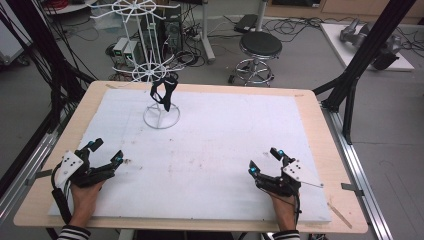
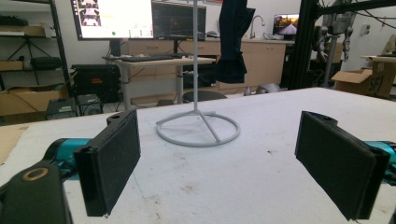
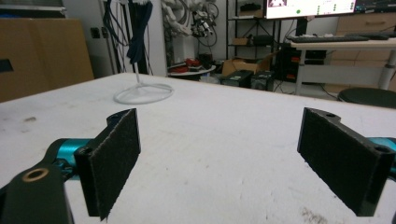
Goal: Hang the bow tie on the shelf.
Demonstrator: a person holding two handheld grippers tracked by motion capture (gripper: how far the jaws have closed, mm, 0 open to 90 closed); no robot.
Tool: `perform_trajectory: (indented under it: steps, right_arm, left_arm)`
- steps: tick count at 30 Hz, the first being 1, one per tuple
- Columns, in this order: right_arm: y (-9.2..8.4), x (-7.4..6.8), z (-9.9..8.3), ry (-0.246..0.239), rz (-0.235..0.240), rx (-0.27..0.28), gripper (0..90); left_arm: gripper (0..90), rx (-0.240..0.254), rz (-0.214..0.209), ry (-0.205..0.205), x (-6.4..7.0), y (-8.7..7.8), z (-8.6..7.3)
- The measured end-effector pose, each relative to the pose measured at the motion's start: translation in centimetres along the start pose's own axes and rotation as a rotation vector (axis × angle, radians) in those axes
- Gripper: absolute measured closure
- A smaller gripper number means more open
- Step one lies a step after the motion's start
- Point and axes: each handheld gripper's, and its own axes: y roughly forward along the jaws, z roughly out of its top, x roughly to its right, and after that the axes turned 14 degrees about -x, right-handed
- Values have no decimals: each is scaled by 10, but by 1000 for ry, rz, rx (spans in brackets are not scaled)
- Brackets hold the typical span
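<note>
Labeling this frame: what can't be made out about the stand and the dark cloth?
- Dark cloth: what it is; small in the high view, top cut off in the left gripper view.
- White wire stand: the hook holding the cloth; wires overlap.
- Stand top: cut off in both gripper views.

Black tongs (image 1: 105,151), teal joints, grey plates, striped sleeves (image 1: 73,233).

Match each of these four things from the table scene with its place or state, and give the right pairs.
Things:
1. white wire stand
2. dark cloth
3. left gripper
4. round stool

Places or states:
A. on the floor beyond the table
B. hanging from the stand
C. jaws open, near the table's left front
D. ring base standing on the white sheet

Pairs: 1-D, 2-B, 3-C, 4-A
</note>
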Motion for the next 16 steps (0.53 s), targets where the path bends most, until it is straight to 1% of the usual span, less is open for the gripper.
perform_trajectory:
  steps: [3,4,7,8,10,16]
  right_arm:
    - [5,-1,-8,-13,-18,-16,123]
    - [6,-1,-9,-9,-19,-20,123]
    - [6,0,-9,-8,-23,-6,123]
    - [5,-1,-10,-7,-32,6,123]
    - [4,-1,-11,-16,-37,16,123]
    - [4,-4,-11,-35,-59,16,120]
  left_arm:
    - [145,-1,1,6,0,0,0]
    - [145,0,2,6,0,0,0]
    - [145,0,1,7,0,0,0]
    - [145,0,2,8,0,0,0]
    - [145,0,2,8,0,0,0]
    - [145,0,5,6,0,-1,0]
